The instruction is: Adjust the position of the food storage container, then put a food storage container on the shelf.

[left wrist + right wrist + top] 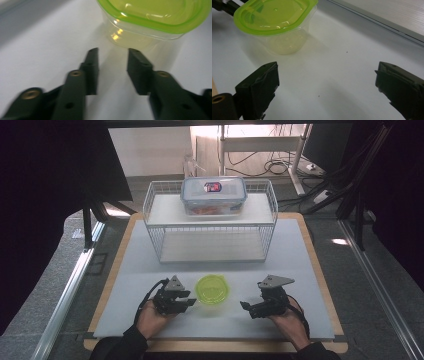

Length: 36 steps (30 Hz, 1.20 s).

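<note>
A small clear tub with a lime-green lid (212, 289) stands on the white mat near the front, between my two grippers. In the left gripper view the tub (152, 17) is just ahead of my left gripper (112, 53), whose jaws stand apart with bare mat between them. From above, the left gripper (192, 302) lies just left of the tub without touching it. My right gripper (245, 306) rests to the tub's right. Its jaws are spread wide and empty (327, 67), with the tub (274, 17) ahead and to the left.
A white wire rack (210, 227) stands at the back of the mat (300, 270). On its top shelf sits a clear box with a blue clip-on lid (214, 195). The mat lies on a wooden board (325, 285). Dark curtains hang at both sides.
</note>
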Each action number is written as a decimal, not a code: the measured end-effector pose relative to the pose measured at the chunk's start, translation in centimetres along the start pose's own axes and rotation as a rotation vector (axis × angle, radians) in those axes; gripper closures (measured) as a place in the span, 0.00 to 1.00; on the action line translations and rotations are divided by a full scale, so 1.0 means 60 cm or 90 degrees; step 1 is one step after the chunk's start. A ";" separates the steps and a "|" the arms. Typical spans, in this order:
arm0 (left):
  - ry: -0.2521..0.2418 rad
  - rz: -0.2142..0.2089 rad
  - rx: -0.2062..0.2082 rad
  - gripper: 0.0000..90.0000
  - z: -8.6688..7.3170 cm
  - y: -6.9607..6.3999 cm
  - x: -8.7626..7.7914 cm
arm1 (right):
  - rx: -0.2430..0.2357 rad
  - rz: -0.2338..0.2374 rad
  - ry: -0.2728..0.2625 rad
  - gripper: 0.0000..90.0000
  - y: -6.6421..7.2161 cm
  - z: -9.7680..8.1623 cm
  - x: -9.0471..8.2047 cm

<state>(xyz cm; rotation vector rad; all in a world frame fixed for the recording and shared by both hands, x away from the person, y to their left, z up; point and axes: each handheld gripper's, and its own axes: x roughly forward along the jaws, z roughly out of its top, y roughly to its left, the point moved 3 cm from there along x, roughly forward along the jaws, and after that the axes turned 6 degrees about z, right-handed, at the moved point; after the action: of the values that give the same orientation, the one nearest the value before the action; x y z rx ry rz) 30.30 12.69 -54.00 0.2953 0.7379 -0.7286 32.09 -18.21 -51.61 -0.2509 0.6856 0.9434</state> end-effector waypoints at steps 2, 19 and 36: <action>-0.015 0.017 0.009 0.55 -0.001 0.001 -0.013 | 0.000 0.001 -0.001 0.04 0.001 0.000 0.001; -0.079 0.050 -0.002 0.12 -0.044 0.007 -0.068 | -0.021 0.007 -0.015 0.01 0.000 0.002 -0.001; -0.067 0.053 -0.001 0.06 -0.056 0.012 -0.067 | 0.037 0.007 -0.023 0.00 -0.003 0.007 0.007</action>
<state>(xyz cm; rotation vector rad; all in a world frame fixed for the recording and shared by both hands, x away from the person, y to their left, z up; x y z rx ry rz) 27.04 16.83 -53.59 0.2825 0.6222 -0.6598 32.59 -17.83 -51.60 -0.1782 0.6804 0.9341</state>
